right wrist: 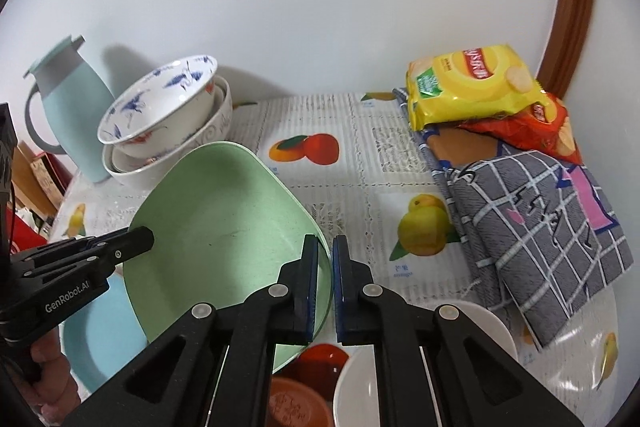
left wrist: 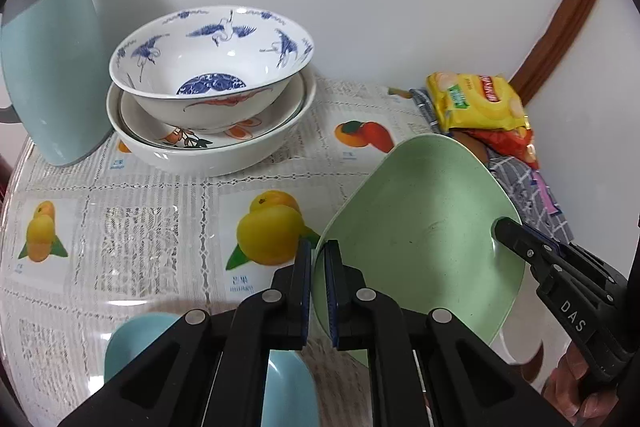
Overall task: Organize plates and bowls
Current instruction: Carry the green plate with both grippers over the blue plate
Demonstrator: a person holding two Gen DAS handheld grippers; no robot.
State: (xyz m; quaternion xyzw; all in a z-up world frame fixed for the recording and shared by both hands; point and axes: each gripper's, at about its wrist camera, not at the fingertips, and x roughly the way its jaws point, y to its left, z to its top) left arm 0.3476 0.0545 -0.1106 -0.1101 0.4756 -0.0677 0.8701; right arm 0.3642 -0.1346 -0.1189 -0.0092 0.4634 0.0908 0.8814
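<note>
A pale green square plate [left wrist: 424, 227] is held tilted above the table by both grippers. My left gripper [left wrist: 318, 251] is shut on its left rim. My right gripper [right wrist: 325, 247] is shut on its right rim; the plate also shows in the right wrist view [right wrist: 224, 219]. At the back left, a blue-crane bowl [left wrist: 212, 59] sits in a shallow fruit-pattern dish inside a wide white bowl [left wrist: 208, 155]. A light blue plate [left wrist: 132, 343] lies below the left gripper. A white bowl [right wrist: 476, 331] lies below the right gripper.
A pale blue thermos jug [left wrist: 48, 67] stands at the back left beside the bowl stack. Yellow and red snack bags [right wrist: 472, 87] lie on a folded checked cloth [right wrist: 536, 227] at the right. A brown dish [right wrist: 296, 403] is near the front. The wall is close behind.
</note>
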